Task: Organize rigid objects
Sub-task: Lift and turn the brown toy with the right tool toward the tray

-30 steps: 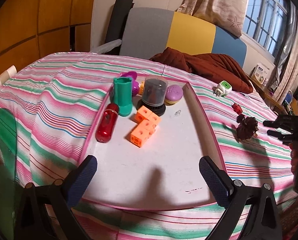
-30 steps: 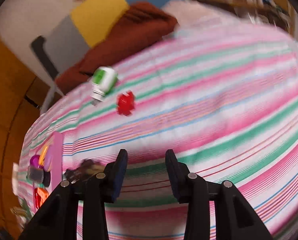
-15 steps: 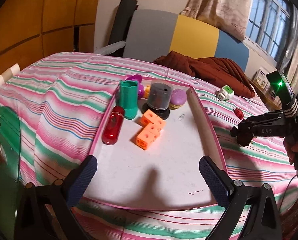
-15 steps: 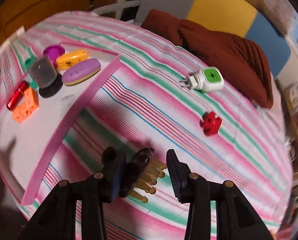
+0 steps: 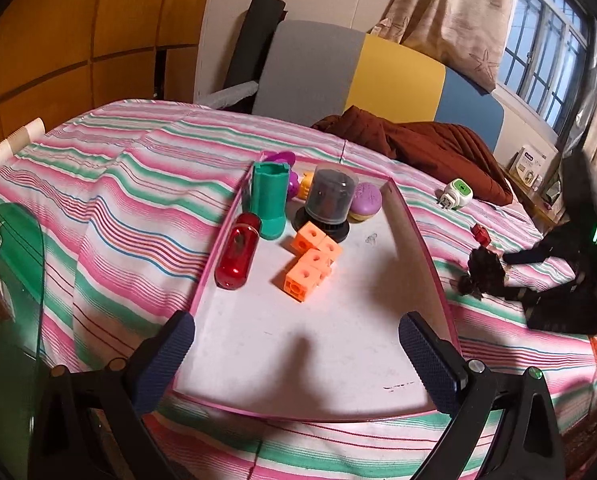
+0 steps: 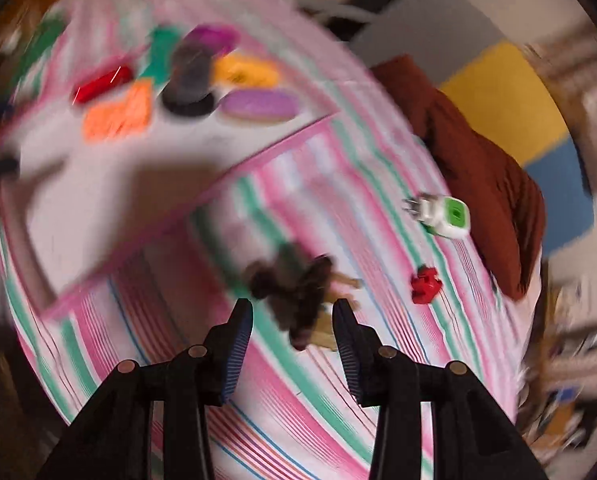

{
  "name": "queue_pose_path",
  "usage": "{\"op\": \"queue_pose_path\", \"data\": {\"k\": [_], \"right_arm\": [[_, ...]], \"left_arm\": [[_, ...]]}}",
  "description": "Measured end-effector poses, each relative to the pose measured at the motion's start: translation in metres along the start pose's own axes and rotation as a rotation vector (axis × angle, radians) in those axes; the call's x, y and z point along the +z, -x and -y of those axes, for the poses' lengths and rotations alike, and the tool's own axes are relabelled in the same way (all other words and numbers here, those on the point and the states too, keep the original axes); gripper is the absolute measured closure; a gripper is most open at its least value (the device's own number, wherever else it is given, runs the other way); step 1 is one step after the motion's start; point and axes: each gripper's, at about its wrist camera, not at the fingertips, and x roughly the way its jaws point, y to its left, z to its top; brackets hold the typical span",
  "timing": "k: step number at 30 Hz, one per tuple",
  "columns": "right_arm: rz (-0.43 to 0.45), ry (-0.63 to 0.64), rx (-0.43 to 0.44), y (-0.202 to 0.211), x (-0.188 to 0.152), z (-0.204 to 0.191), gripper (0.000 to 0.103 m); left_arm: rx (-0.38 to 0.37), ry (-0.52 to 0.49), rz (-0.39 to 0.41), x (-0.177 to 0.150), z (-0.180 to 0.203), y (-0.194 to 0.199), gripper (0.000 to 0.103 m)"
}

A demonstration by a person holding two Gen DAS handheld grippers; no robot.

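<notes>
On the pink, green and white striped bedspread (image 5: 146, 184) sits a white tray with a pink rim (image 5: 430, 264), and things run across it from left to right. At its left edge lies a red translucent capsule-shaped case (image 5: 237, 255), its long axis running along the rim, away from the left wrist camera. Just behind it stands an upright teal plastic boot-shaped holder (image 5: 269, 200). Next come orange plastic linking cubes (image 5: 310, 258), joined in an uneven clump, then a smoky clear dome on a black base (image 5: 330, 204), upright, and a purple oval case (image 5: 365, 202) lying flat at the far right corner. The left hand-held gripper (image 5: 296, 358) hovers over the tray's near end, jaws wide, holding nothing.

Right of the tray, on the bedspread, lies a dark brown pine cone (image 6: 298, 292), blurred, so its axis is hard to read. The right hand-held gripper (image 6: 293, 322) has it between narrow jaws; whether the pads press on it I cannot tell. Farther right lie a small red plastic piece (image 6: 425, 285) and a white and green plug-in device (image 6: 444, 216), prongs pointing toward the tray.
</notes>
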Motion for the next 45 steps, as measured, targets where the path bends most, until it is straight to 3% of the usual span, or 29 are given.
{"op": "queue_pose_path", "data": {"k": [3,11,13,16,18,23,27,32,37,41,45], "right_arm": [[0.004,0.156,-0.149,-0.01,0.002,-0.02,0.061],[-0.015,0.362,-0.32,-0.038,0.02,-0.029,0.061],[-0.029,0.359,-0.357,-0.044,0.02,-0.021,0.061],[-0.023,0.127,-0.242,-0.045,0.021,0.019,0.059],[-0.009,-0.15,-0.083,-0.044,0.013,0.064,0.059],[0.053,-0.696,0.216,-0.048,-0.043,0.136,0.06],[0.111,-0.898,0.343,-0.047,-0.083,0.146,0.06],[0.149,-0.985,0.31,-0.042,-0.096,0.143,0.059],[0.144,-0.954,0.162,-0.04,-0.091,0.136,0.059],[0.147,-0.945,0.144,-0.043,-0.09,0.137,0.059],[0.217,-0.944,0.17,-0.036,-0.092,0.137,0.074]], "left_arm": [[0.001,0.009,0.002,0.001,-0.002,0.001,0.0],[0.01,0.001,0.005,0.001,-0.002,0.004,0.0],[0.012,0.009,0.002,0.001,-0.004,0.004,0.0],[0.014,0.017,0.002,0.001,-0.006,0.004,0.0],[0.015,0.02,0.0,0.001,-0.007,0.003,0.0],[0.008,0.018,-0.008,0.0,-0.005,0.001,0.0],[0.003,0.005,-0.015,-0.001,0.0,-0.002,0.0],[0.001,-0.033,-0.024,-0.004,0.009,-0.003,0.0],[0.009,-0.031,-0.011,-0.001,0.008,0.0,0.0],[0.009,-0.024,-0.026,-0.002,0.007,-0.003,0.0],[0.009,-0.032,-0.021,-0.003,0.008,-0.002,0.0]]}}
